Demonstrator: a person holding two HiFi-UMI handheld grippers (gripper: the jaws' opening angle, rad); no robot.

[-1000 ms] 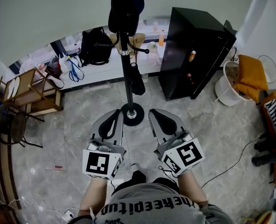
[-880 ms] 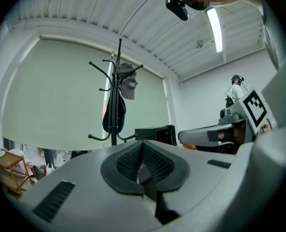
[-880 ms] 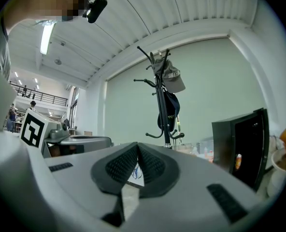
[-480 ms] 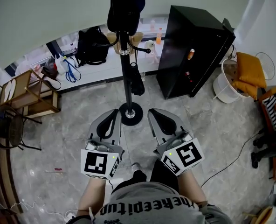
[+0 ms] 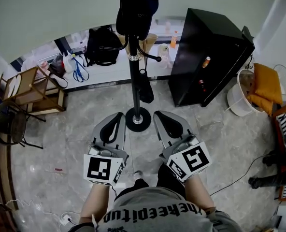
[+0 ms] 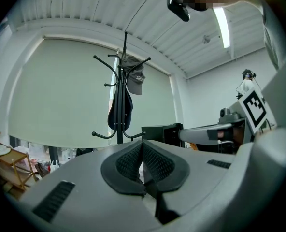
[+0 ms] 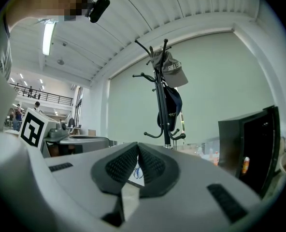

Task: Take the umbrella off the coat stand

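A black coat stand [image 5: 133, 76] rises from a round base [image 5: 137, 120] on the marble floor. A small folded black umbrella [image 5: 144, 87] hangs from a low hook beside the pole. Higher up hang a dark bag [image 5: 135, 11] and a cap [image 7: 170, 71]. My left gripper [image 5: 118, 116] and right gripper [image 5: 160, 115] are side by side just short of the base, one on each side. Both are shut and hold nothing. In the left gripper view the stand [image 6: 120, 110] shows beyond the jaws; the umbrella is hidden there.
A black cabinet [image 5: 210, 57] stands right of the stand. A wooden shelf rack [image 5: 29, 93] and a chair [image 5: 7, 127] are at the left, bags [image 5: 102, 45] along the low ledge behind. A white basket with an orange cushion [image 5: 251, 91] and a floor cable [image 5: 239, 175] are at the right.
The head view has shifted, so the cabinet and the stand sit slightly further right. Both grippers have stayed shut and side by side, close to the stand's base.
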